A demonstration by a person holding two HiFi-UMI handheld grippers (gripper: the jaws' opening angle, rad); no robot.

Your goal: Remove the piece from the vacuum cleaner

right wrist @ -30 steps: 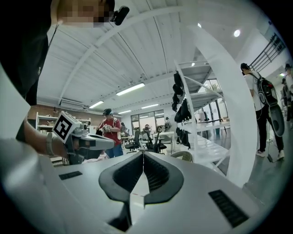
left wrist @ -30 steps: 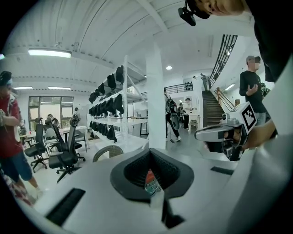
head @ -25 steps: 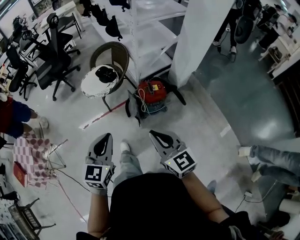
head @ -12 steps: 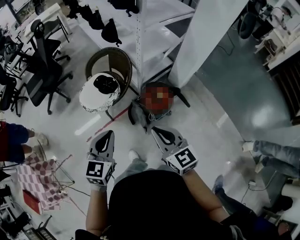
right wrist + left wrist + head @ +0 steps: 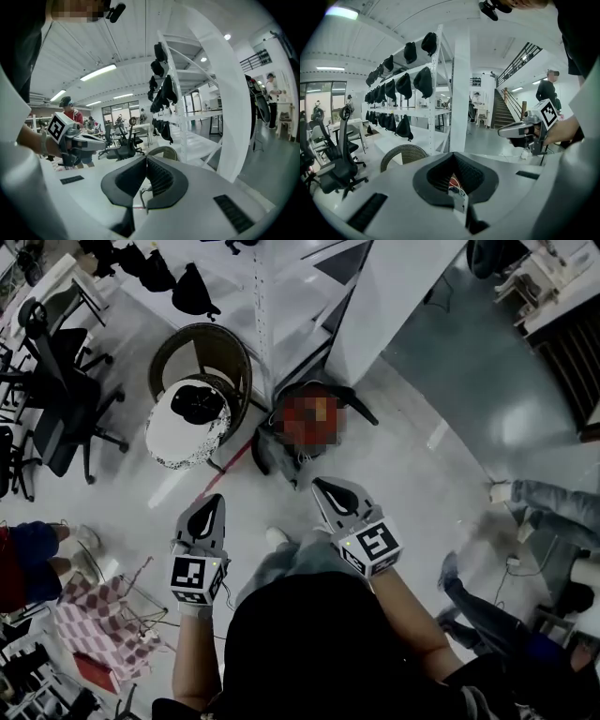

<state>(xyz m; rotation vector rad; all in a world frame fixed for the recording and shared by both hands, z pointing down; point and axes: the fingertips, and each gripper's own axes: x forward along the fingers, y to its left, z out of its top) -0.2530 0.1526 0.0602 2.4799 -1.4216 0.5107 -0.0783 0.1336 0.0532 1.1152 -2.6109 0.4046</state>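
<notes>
Ahead of both tongs, on the grey floor [image 5: 412,493], the vacuum cleaner [image 5: 272,448] stands at the foot of a white pillar [image 5: 394,296], its top under a mosaic patch and only its dark lower body and a black hose-like part clear to see. It lies just beyond the tip of the right tongs [image 5: 328,495] and a little farther, off to the right, from the tip of the left tongs [image 5: 212,512]; neither touches it. The left gripper view shows the left tongs [image 5: 453,161] with the two jaws closed tip to tip and nothing held, and through the dark hollow behind the tips a sliver of the red vacuum cleaner [image 5: 453,181] with pale cable shows. The right gripper view shows the right tongs [image 5: 146,161] drawn together the same way, empty, with a thin white cable visible on the floor past the pads. Each pair of tongs appears in the other's camera, held level beside it. Beyond the left tongs stands a wicker chair [image 5: 202,338] with a white cushion [image 5: 178,442] and a black cap [image 5: 197,407] on it, just left of the vacuum cleaner. Behind the chair rises a white shelving rack [image 5: 440,93] hung with black caps [image 5: 423,82]. Black office chairs [image 5: 56,418] stand well to the left of the left tongs.
</notes>
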